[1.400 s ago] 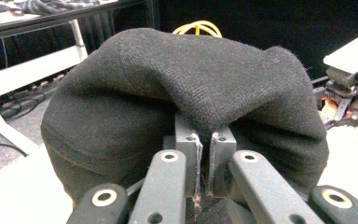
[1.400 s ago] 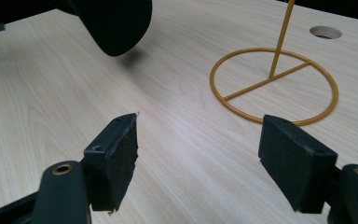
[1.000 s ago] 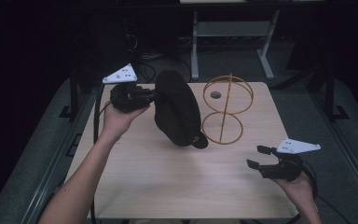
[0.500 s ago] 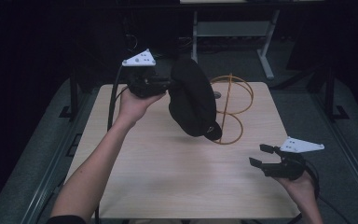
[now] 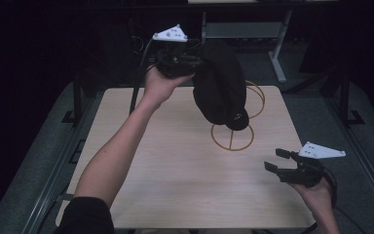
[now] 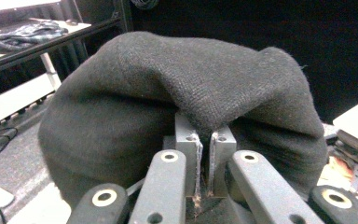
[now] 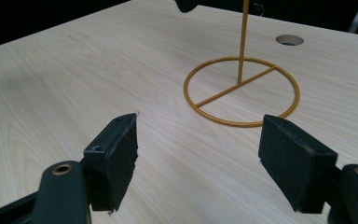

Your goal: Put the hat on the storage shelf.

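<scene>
One black hat [image 5: 219, 83] pinched in left tongs [image 5: 195, 61], one gold stand [image 5: 232, 137]

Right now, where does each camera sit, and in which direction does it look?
High view: above the person's side, facing forward and down at the table; both forearms and grippers show.
Left gripper view: on the left gripper, facing the black hat it pinches.
Right gripper view: on the open right gripper, facing the gold wire stand.
Shared: the stand, high and right gripper views.
</scene>
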Motion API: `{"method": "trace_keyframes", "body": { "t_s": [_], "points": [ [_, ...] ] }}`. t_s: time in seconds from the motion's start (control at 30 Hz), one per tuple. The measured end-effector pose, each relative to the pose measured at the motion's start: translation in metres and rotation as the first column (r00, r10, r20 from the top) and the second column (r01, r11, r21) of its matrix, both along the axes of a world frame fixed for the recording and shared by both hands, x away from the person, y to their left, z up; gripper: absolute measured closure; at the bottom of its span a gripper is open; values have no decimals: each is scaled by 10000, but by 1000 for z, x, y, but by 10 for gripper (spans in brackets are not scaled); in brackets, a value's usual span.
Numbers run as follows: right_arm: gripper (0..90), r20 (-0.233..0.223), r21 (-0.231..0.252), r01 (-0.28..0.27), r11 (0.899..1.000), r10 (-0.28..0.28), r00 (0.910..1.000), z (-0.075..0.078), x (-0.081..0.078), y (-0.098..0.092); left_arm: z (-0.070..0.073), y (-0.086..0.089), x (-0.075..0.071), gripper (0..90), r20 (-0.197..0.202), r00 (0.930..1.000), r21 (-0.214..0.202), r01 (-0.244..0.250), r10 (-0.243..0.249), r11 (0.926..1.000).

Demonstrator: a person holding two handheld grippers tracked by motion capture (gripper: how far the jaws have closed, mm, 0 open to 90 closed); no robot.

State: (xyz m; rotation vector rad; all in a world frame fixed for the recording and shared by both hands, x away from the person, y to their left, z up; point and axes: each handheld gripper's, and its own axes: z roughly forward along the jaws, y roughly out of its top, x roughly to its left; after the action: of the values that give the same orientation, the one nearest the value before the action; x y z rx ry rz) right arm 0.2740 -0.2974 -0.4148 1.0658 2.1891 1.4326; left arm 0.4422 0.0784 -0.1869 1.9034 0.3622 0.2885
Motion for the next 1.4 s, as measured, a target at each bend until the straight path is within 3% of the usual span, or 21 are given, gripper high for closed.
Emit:
{"method": "trace_keyframes", "body": {
  "t_s": [0.2, 0.5, 0.73, 0.77, 0.83, 0.97, 1.0, 1.07, 1.17, 1.4],
  "points": [
    [275, -49, -27, 42, 10000, -42, 10000, -2, 0, -1, 3, -30, 14, 863, 12, 9999, 368, 162, -162, 9992],
    [276, -35, 104, 139, 9998, -138, 9999, -4, 0, -6, -12, -64, 32, 863, -567, 9981, 668, 292, -255, 9973],
    [276, -94, 77, 90, 9999, -89, 9999, -6, 1, -5, -22, -90, 40, 859, -929, 9953, 1245, 399, -284, 9914],
    [277, -93, 72, 77, 9999, -76, 9999, -6, 1, -5, -25, -98, 42, 856, -945, 9952, 1645, 403, -249, 9855],
    [277, -170, 93, 74, 9999, -73, 9998, -7, 2, -4, -29, -106, 44, 856, -973, 9947, 1910, 508, -326, 9803],
    [277, -169, 101, 50, 9999, -48, 9998, -7, 2, -4, -31, -111, 45, 859, -1012, 9943, 1984, 544, -347, 9786],
    [277, -153, 97, 63, 9999, -61, 9999, -7, 2, -4, -32, -112, 47, 853, -1127, 9931, 1856, 516, -309, 9813],
    [277, -148, 149, 61, 9999, -59, 9999, -8, 3, -5, -34, -114, 48, 824, -1226, 9922, 1852, 449, -223, 9817],
    [277, -252, 178, 62, 9998, -58, 9997, -8, 4, -4, -38, -117, 51, 701, -1620, 9867, 1931, 436, -120, 9802],
    [277, -285, 124, 52, 9999, -48, 9996, -10, 5, -5, -44, -124, 50, 554, -1554, 9878, 2220, 472, -124, 9739]
  ]
}}
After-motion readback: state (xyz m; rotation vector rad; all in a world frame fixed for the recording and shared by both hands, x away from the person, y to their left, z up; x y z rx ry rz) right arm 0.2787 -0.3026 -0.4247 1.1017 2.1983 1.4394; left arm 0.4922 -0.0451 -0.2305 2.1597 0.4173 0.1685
